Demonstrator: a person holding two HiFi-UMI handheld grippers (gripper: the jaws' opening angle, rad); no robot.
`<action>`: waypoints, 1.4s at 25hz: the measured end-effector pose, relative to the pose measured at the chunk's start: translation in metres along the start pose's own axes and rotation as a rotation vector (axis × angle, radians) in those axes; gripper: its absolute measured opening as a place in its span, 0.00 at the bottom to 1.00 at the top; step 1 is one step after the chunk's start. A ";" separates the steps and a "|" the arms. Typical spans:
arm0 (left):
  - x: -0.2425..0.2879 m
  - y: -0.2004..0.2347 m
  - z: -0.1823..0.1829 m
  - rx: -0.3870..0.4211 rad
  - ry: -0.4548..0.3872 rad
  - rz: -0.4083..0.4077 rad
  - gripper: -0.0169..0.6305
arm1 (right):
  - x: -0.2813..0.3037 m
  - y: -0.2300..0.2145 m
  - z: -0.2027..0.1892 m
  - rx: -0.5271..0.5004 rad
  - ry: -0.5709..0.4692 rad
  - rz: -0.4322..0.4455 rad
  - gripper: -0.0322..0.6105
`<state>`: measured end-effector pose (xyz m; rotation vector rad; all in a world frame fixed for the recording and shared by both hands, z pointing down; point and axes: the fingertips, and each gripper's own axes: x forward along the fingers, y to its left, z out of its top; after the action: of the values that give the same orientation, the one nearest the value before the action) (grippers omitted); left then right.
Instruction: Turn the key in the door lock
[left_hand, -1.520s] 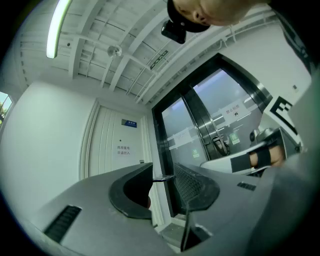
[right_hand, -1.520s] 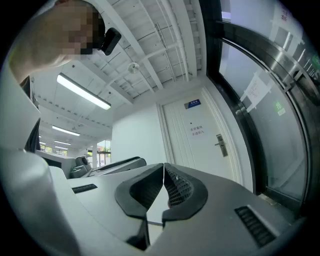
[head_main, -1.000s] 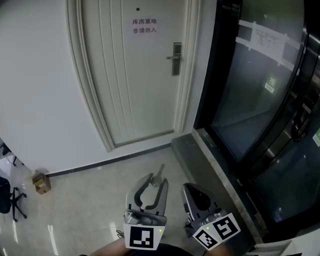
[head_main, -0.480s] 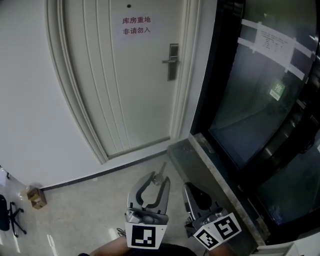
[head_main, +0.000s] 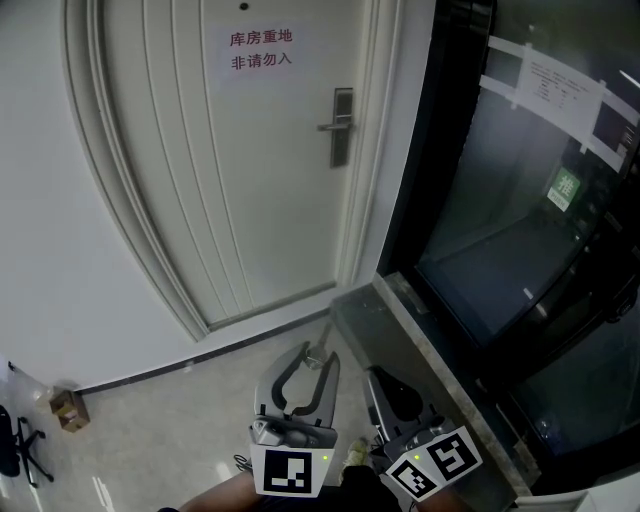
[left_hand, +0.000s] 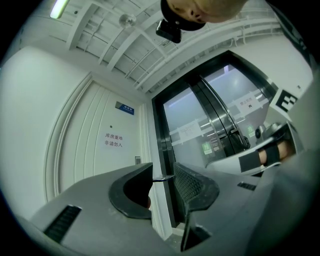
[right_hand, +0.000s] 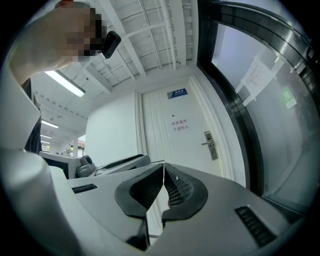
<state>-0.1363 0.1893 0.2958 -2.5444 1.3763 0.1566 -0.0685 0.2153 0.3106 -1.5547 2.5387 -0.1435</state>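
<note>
Head view: key in left hand-held gripper.

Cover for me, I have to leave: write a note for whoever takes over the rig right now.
The left hand-held gripper is shut on the key, which sticks out forward.
The right hand-held gripper is shut and empty.
The lock plate sits at the right edge of the closed white door, some way ahead; the keyhole cannot be made out from here.
Done: key in grip. Left: walk up, insert the key, turn it.
</note>
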 end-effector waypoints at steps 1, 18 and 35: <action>0.006 0.001 -0.002 0.000 0.001 0.002 0.23 | 0.005 -0.006 0.000 0.002 0.001 0.003 0.07; 0.184 -0.009 -0.025 0.032 0.013 0.104 0.23 | 0.091 -0.161 0.029 0.022 0.014 0.110 0.07; 0.325 -0.003 -0.052 0.028 0.012 0.210 0.23 | 0.134 -0.274 0.042 0.060 0.009 0.143 0.07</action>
<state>0.0441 -0.0856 0.2785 -2.3778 1.6365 0.1584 0.1195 -0.0286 0.3034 -1.3489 2.6159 -0.2076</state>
